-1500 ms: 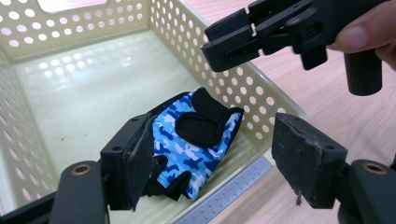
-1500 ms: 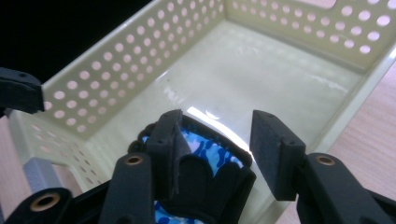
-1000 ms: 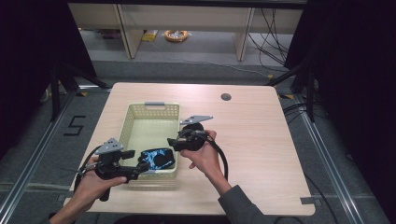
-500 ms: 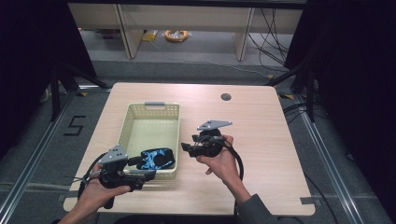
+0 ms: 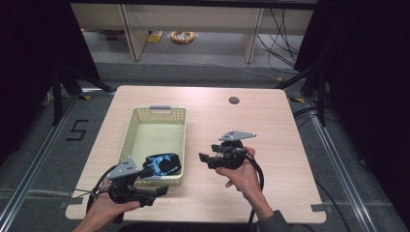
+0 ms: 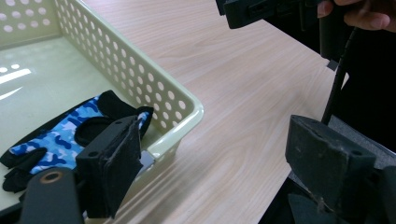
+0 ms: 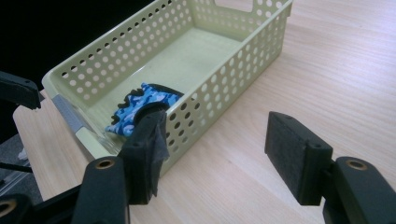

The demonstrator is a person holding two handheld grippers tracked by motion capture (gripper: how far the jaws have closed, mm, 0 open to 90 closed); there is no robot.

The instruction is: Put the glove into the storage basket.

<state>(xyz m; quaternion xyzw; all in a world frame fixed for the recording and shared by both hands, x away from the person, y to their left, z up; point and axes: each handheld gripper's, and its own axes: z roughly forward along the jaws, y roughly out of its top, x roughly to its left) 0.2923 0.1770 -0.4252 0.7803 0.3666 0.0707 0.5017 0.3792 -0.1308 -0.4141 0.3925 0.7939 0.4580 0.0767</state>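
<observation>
A light wooden table [image 5: 270,125] carries a pale yellow perforated basket [image 5: 157,116]. Inside it, at the near end, lies a blue camouflage glove [image 5: 162,163] with black trim — nothing else in the basket. The right gripper [image 5: 203,158] hovers over bare wood just right of the basket; its jaws have just been opening and stand wide with nothing between them. The left gripper [image 5: 163,189] sits at the basket's near corner — jaws spread, holding nothing.
</observation>
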